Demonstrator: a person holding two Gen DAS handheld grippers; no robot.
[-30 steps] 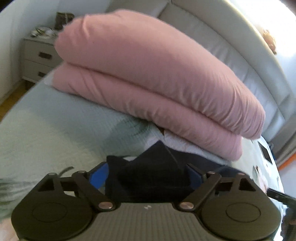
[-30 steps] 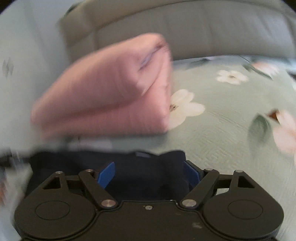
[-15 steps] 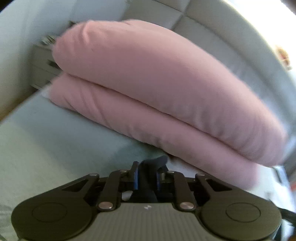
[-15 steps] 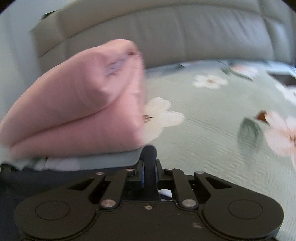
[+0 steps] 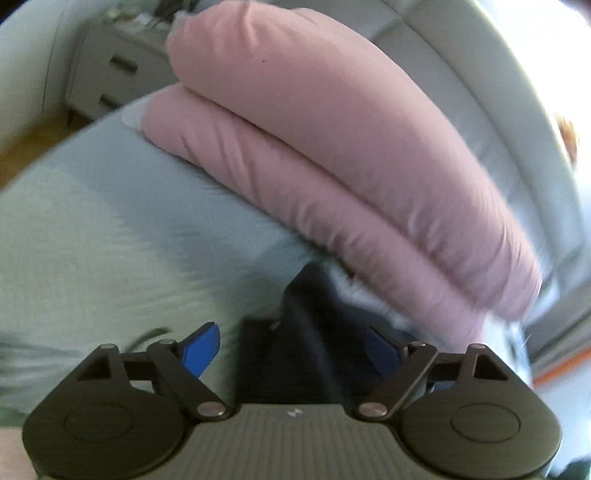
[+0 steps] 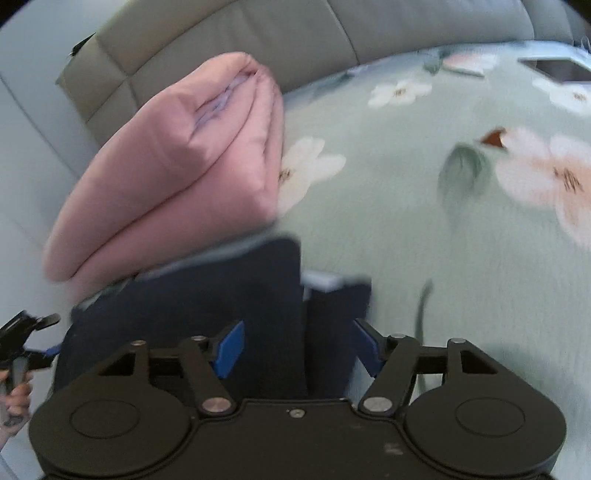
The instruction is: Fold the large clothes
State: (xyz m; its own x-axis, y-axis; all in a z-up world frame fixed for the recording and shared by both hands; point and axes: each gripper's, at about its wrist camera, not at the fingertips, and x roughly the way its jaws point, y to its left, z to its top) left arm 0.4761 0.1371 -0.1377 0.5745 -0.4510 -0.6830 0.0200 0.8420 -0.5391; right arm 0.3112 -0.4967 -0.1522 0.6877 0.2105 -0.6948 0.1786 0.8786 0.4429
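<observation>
A dark navy garment (image 5: 295, 343) lies on the pale green bedspread (image 5: 92, 251), just in front of a folded pink duvet (image 5: 332, 147). My left gripper (image 5: 293, 347) is open, its blue pads (image 5: 201, 349) spread on either side of a raised fold of the garment. In the right wrist view the navy garment (image 6: 207, 306) lies flat with a light inner edge showing. My right gripper (image 6: 299, 350) is open over its right edge, blue pads (image 6: 231, 349) apart. The left gripper (image 6: 22, 339) shows at that view's left edge.
The folded pink duvet (image 6: 177, 162) sits against a grey padded headboard (image 6: 258, 33). A grey nightstand (image 5: 114, 74) stands left of the bed. The bedspread (image 6: 443, 229) has a flower print, and a flat dark object (image 6: 557, 68) lies far right.
Both grippers were shut on folds of the navy garment half a second ago. Both have opened, and the garment now lies on the bed between their pads.
</observation>
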